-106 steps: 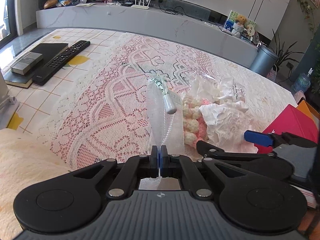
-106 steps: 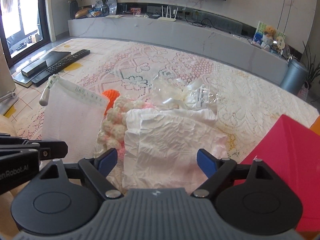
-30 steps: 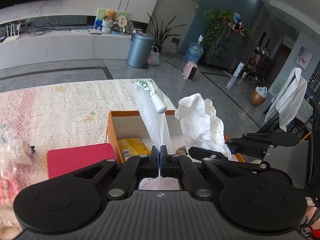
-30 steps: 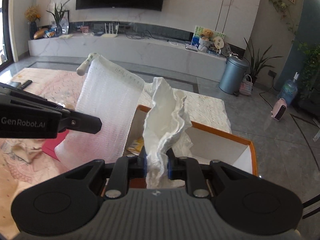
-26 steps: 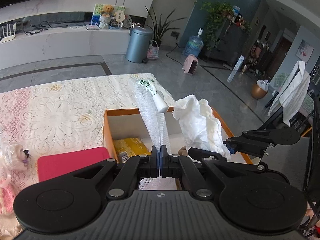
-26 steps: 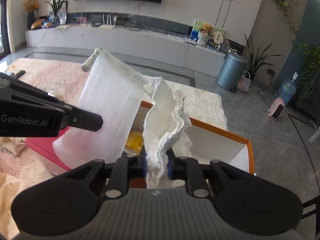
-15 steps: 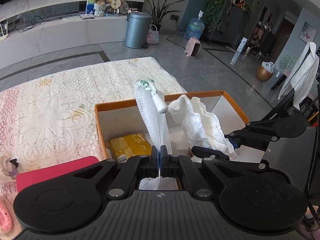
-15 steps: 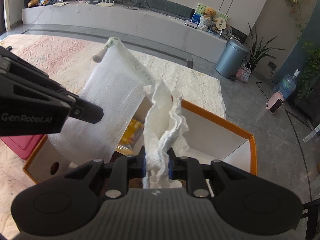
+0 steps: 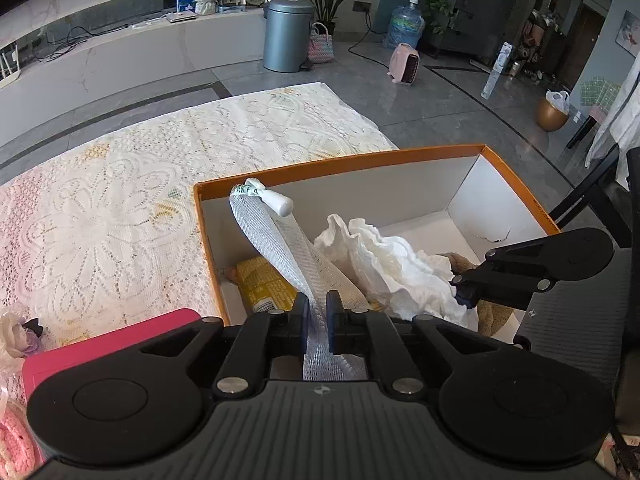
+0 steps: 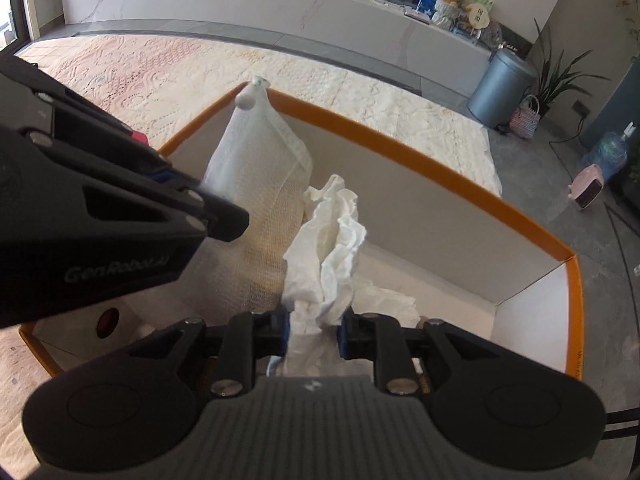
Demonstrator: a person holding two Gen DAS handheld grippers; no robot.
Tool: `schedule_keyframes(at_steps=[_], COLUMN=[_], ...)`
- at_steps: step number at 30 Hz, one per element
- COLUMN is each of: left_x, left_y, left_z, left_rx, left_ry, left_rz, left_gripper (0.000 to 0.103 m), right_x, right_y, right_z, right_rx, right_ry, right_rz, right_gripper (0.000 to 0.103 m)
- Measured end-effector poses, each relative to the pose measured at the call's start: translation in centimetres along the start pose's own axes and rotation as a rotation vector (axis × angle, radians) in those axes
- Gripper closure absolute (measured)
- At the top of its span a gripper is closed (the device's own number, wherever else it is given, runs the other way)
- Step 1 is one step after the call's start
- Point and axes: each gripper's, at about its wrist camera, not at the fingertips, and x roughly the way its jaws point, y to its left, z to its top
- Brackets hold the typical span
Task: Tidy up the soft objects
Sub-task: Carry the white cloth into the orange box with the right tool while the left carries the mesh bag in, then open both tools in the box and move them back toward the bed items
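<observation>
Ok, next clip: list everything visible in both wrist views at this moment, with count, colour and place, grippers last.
box: 1, orange rim, white inside, on the lace cloth
mesh bag: 1, white, white cap at its top, reaching into the box, between the left gripper's jaws
crumpled cloth: 1, white, over the box, between the right gripper's jaws
packet: 1, yellow, inside the box
lace cloth: 1, cream and pink, under the box
lid: 1, pink-red, flat beside the box
knitted item: 1, pink, lower left edge
bin: 1, grey-blue, on the floor
water bottle: 1, blue, on the floor
left gripper: black, jaws just opened slightly around the mesh bag
right gripper: black, pads on the crumpled cloth, jaws just eased
</observation>
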Motion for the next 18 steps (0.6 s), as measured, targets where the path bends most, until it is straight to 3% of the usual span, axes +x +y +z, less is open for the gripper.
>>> schedule_keyframes(at_steps=[3,6,13,18], left_x=[-0.5,-1.3,-3.6,-5.4], left_y=[0.0,0.1,0.2,-0.4], left_z=[0.0,0.1,0.2,0.0], left_rx=[-0.014,-0.020,-0.033,-0.012], left_ry=[-0.018,-0.041,-0.091,-0.134], left_rz=[0.006,0.009,0.002,-0.006], left_gripper=[0.071,0.061,0.043,0.031], right_x=[-0.4,-1.1,-3.3,-5.0], right_y=[-0.2,-0.1,0.7,1.4], right_z=[0.0,-0.2,-0.5,-0.7], right_rx=[0.014,-0.001,-0.016,-0.042], right_ry=[0.001,-0.002,-0.022,-0.037], right_rz=[0.014,0.010,-0.011,-0.053], right_gripper=[0.068,0.064,0.040,0.032])
